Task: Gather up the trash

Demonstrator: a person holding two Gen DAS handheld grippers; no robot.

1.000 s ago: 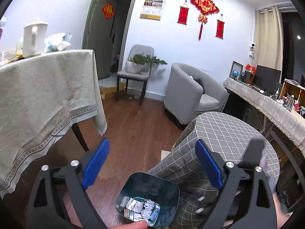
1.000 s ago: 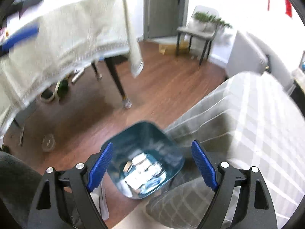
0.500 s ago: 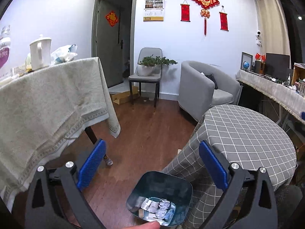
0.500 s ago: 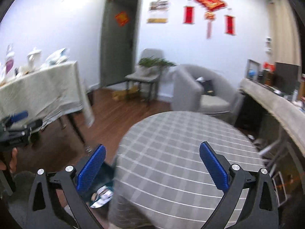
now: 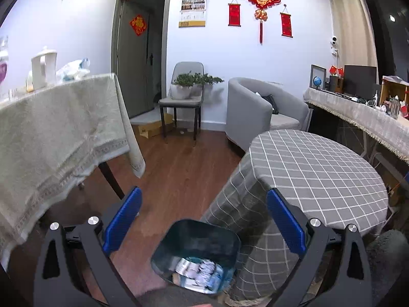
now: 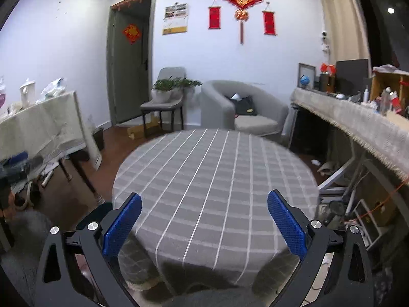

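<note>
A dark teal trash bin (image 5: 196, 250) stands on the wood floor beside the round table with the grey checked cloth (image 5: 319, 168). Crumpled wrappers and paper (image 5: 199, 273) lie in its bottom. My left gripper (image 5: 203, 220) is open and empty, held above and in front of the bin. My right gripper (image 6: 203, 220) is open and empty, held above the near edge of the round table (image 6: 217, 174), whose top shows nothing on it. A dark edge of the bin (image 6: 98, 212) shows behind the right gripper's left finger.
A long table with a beige cloth (image 5: 51, 128) stands at the left, with a white kettle (image 5: 43, 66) on it. A grey chair with a plant (image 5: 184, 94) and a grey armchair (image 5: 255, 107) stand at the back. A cluttered counter (image 6: 358, 117) runs along the right.
The right gripper has swung up from over the bin to face the round table top. The left gripper has risen and pulled back slightly, still looking at the bin.
</note>
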